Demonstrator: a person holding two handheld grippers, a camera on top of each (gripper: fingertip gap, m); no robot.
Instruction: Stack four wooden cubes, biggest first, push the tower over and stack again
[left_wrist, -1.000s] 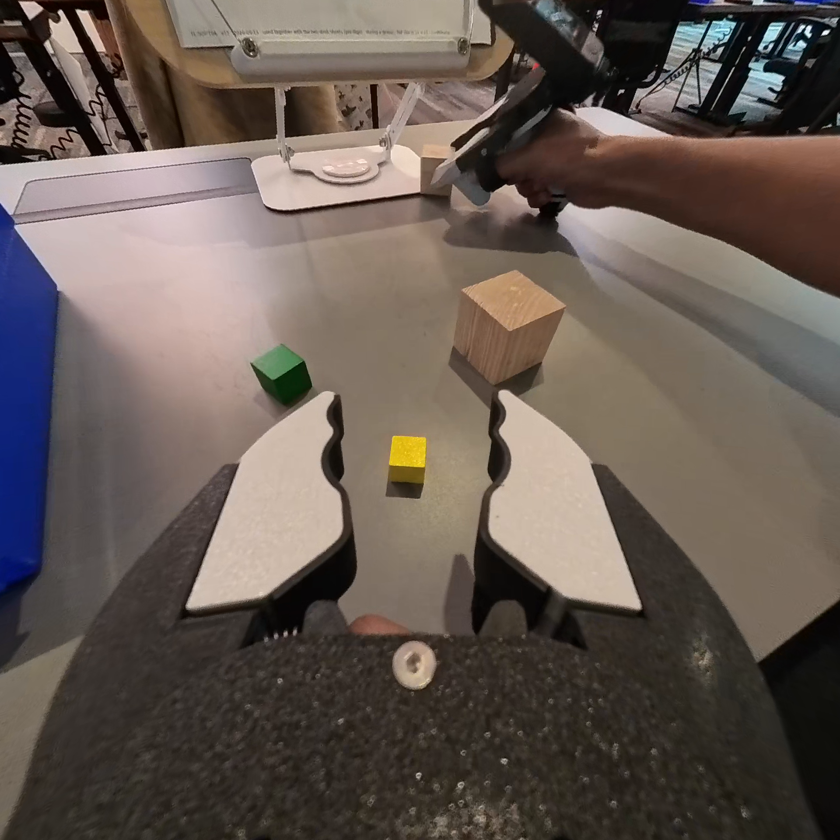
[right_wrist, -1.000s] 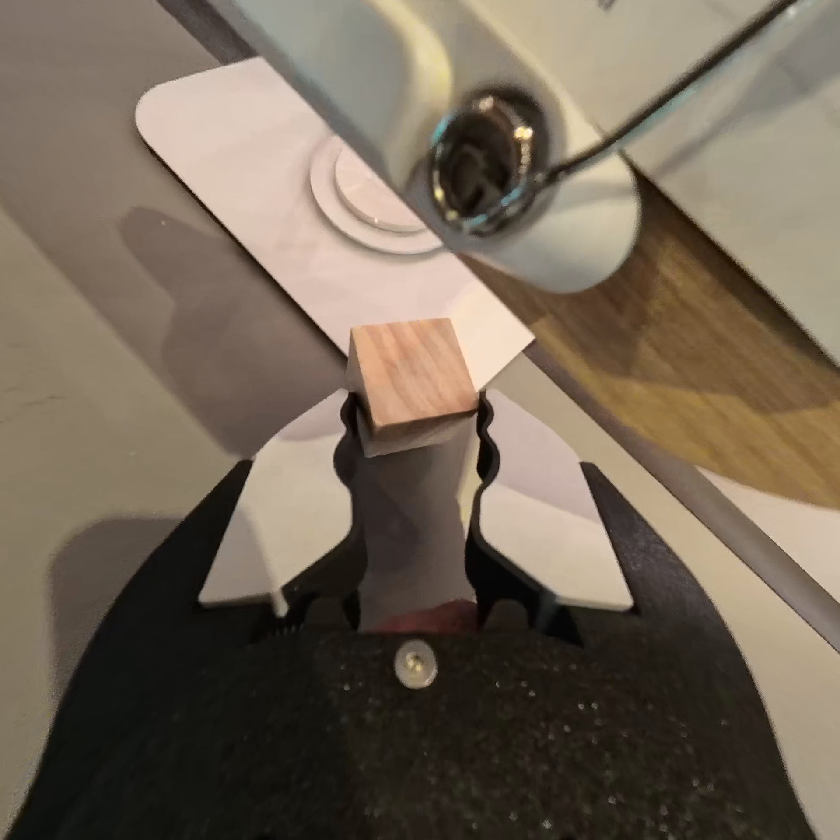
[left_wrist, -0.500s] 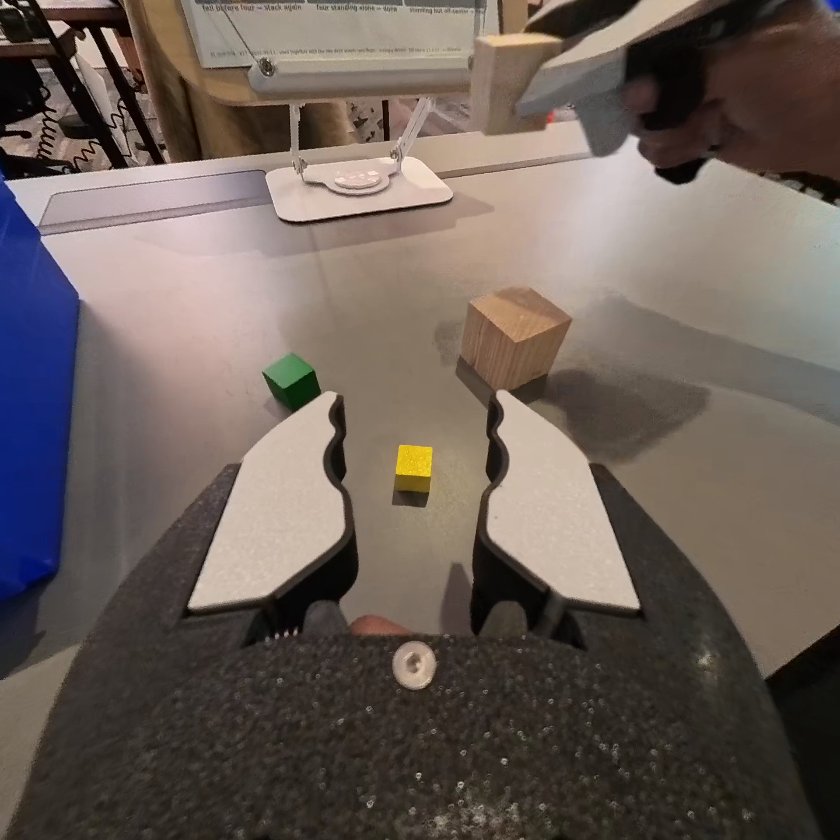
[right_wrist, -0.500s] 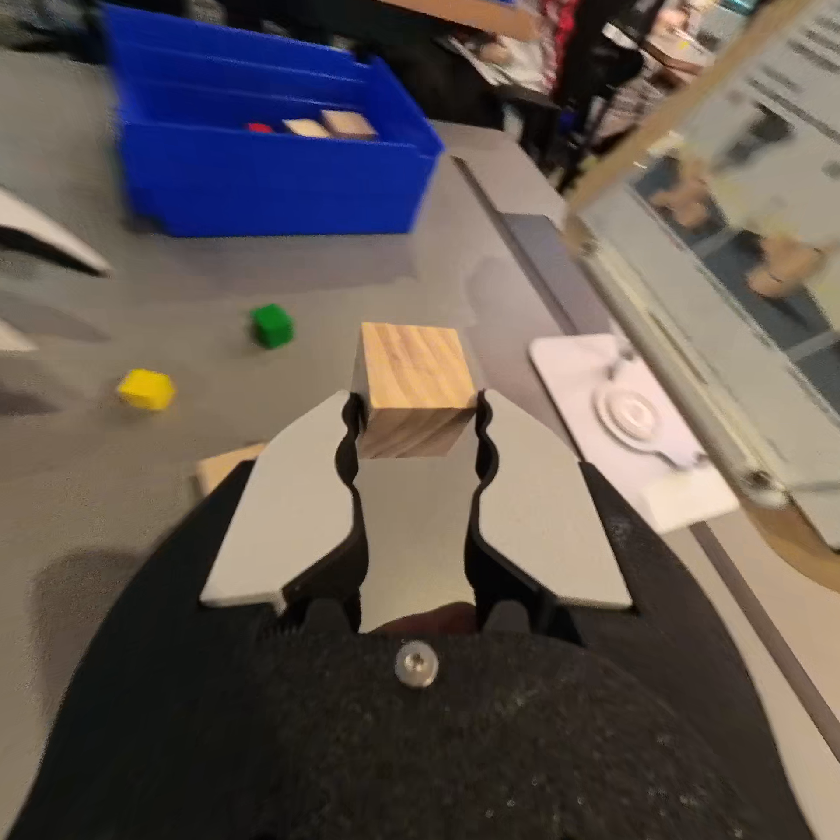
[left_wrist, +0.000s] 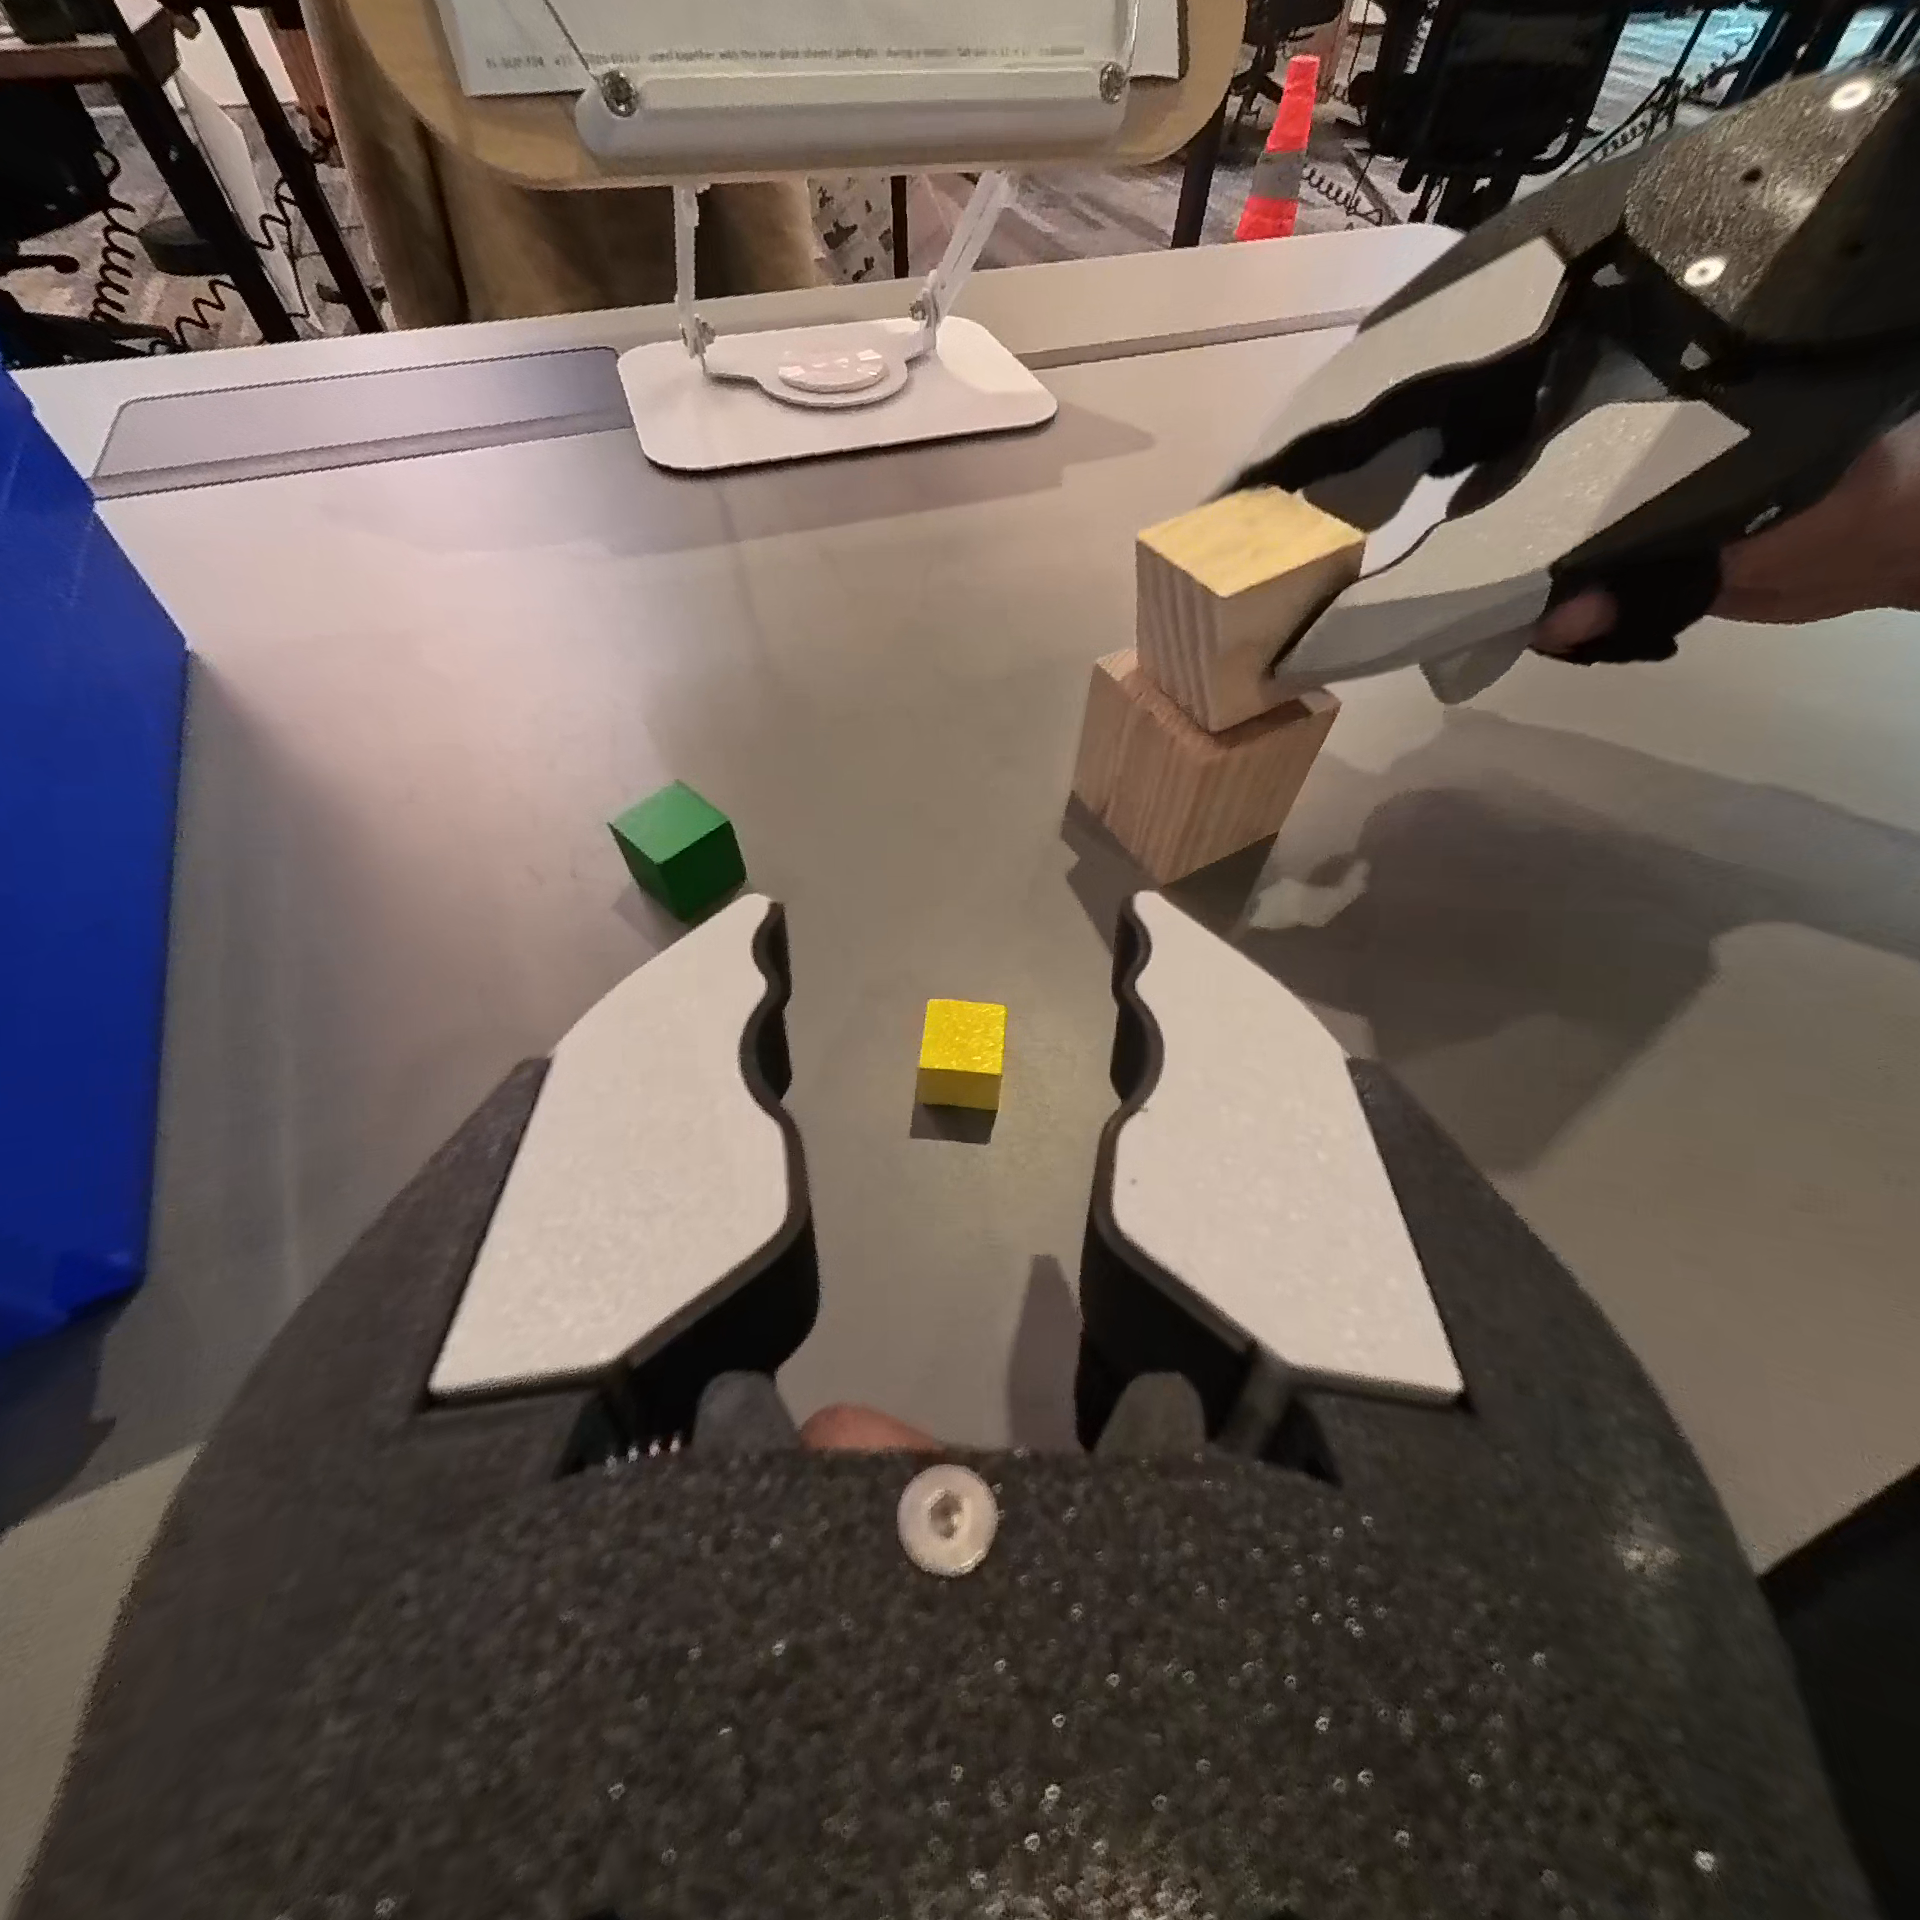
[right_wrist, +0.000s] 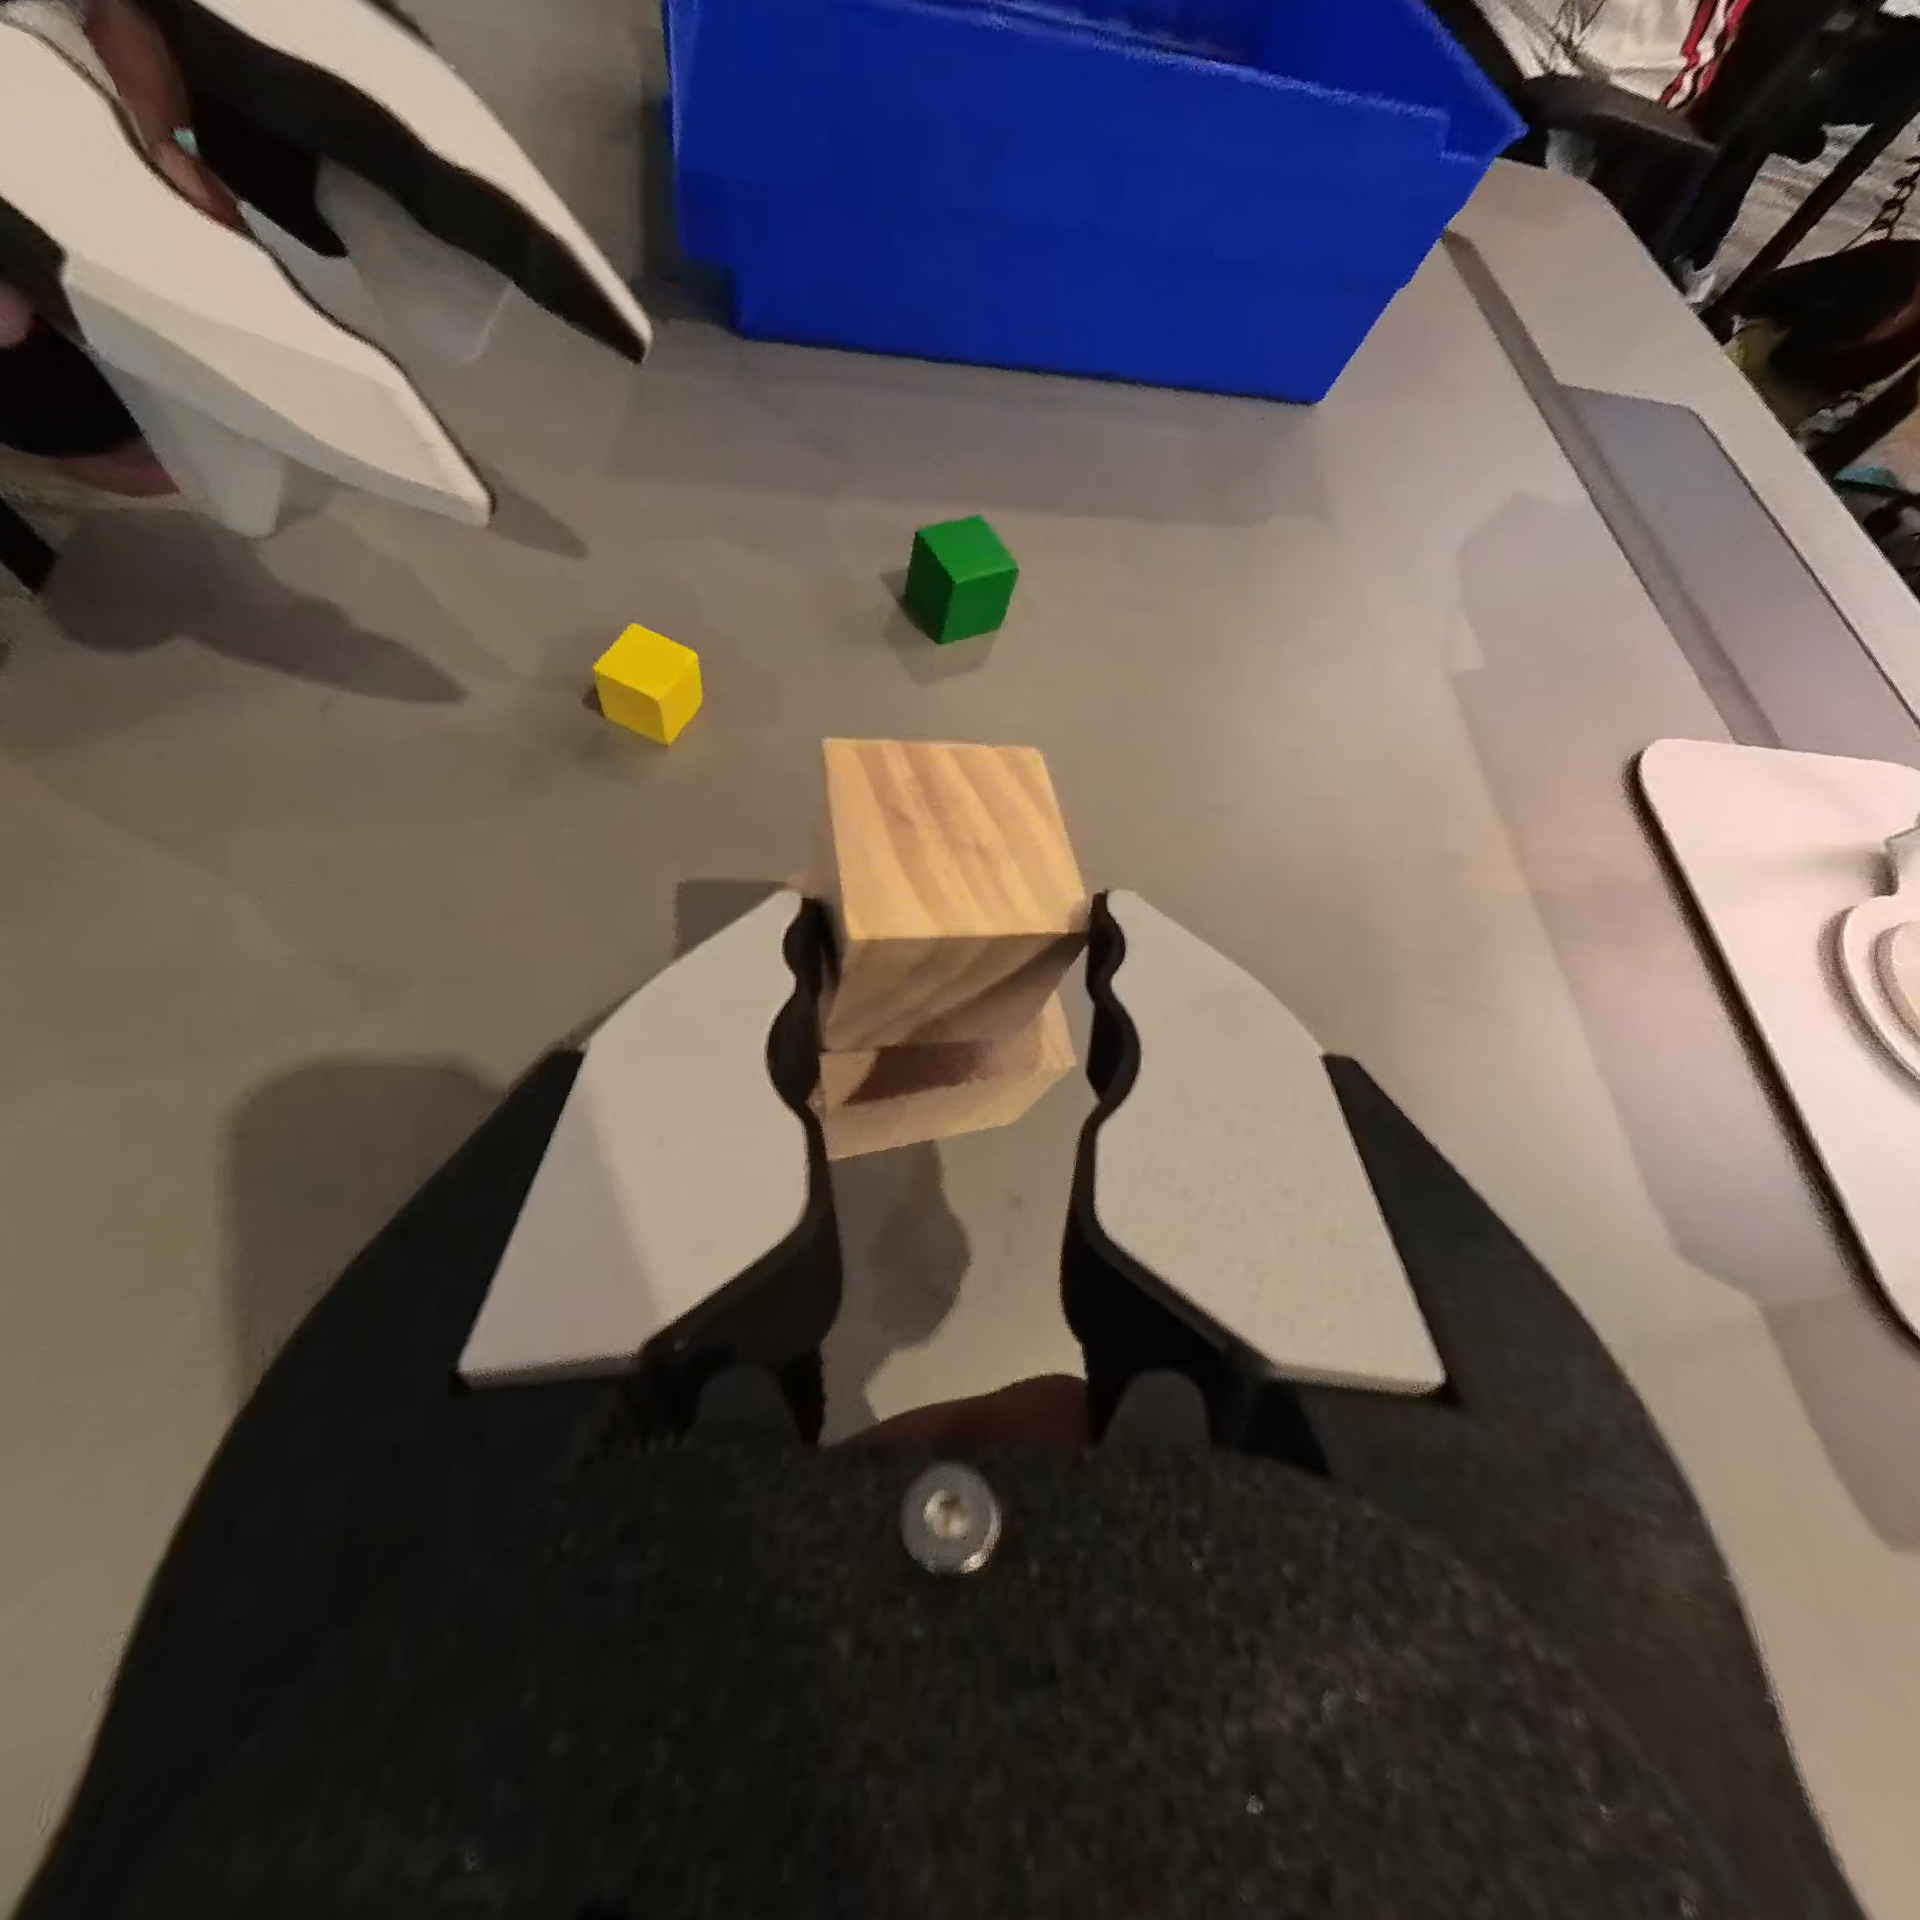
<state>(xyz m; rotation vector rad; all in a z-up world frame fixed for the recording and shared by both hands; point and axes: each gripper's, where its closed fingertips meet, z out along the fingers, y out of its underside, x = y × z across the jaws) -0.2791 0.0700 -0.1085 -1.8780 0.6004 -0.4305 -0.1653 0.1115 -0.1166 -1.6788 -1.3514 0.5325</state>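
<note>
My right tool (right_wrist: 945, 925) pinches the mid-sized plain wooden cube (right_wrist: 951, 852) by its side faces and holds it over the biggest wooden cube (left_wrist: 1195, 790), which stands right of centre on the grey worktop (left_wrist: 468, 644). In the left wrist view the held cube (left_wrist: 1236, 603) looks tilted, its lower edge at or just touching the top face of the big one, and turned out of square with it. I judge this to be the second tier going on, not yet released.

The relation that matters is straight down: the base lies directly beneath the tool, so the release calls for levelling the cube and squaring it to the base before the fingers part. Let go while tilted and it may slide off.

My left tool (left_wrist: 951, 1023) is spread wide and holds nothing, low over the near side of the worktop with the small yellow cube (left_wrist: 962, 1051) lying between its fingers, untouched. The green cube (left_wrist: 681, 850) sits just beyond its left fingertip, nearer the blue bin (right_wrist: 1039, 208) at the left edge. That makes the left tool the nearer one for both remaining cubes; green looks the larger, so by my reckoning it goes next.

The left wrist view shows the tilt and the stack in profile; the right wrist view hides most of the base (right_wrist: 935, 1101) behind the held cube but shows the grip. A white stand base (left_wrist: 831, 400) sits at the far edge.
</note>
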